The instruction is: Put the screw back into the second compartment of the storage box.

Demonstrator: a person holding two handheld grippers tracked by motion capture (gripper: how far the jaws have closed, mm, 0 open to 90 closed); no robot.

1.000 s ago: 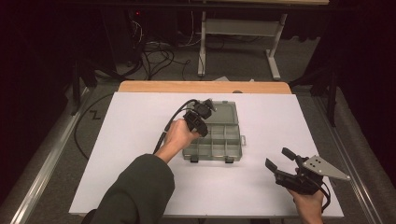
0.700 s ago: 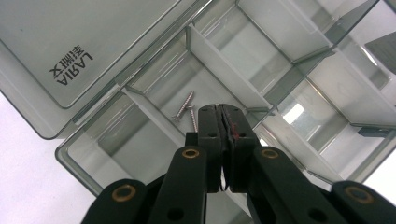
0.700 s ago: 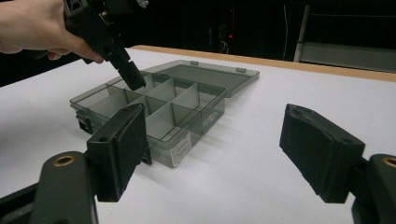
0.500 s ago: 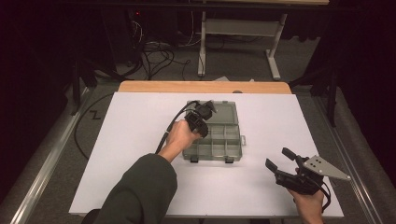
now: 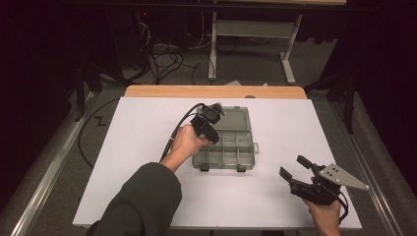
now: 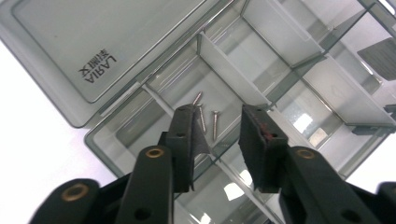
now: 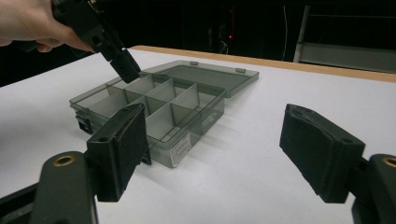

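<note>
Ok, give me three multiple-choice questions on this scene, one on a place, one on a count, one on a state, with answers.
1. Where are the screws?
A. on the lid
B. in a compartment of the box
C. on the white table

2. How many screws lie there?
A. three
B. one
C. six

3. How is the right gripper?
A. shut on a screw
B. open, away from the box
C. inside the box

Answers: B, dividers surround them under the left gripper; A, three show between its jaws; B, its jaws stand wide apart over bare table.

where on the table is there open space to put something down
Bare white table lies left of the organizer box, and more between the box and the right gripper. It is crowded at the box's left side, where the left gripper hangs over the screws.
</note>
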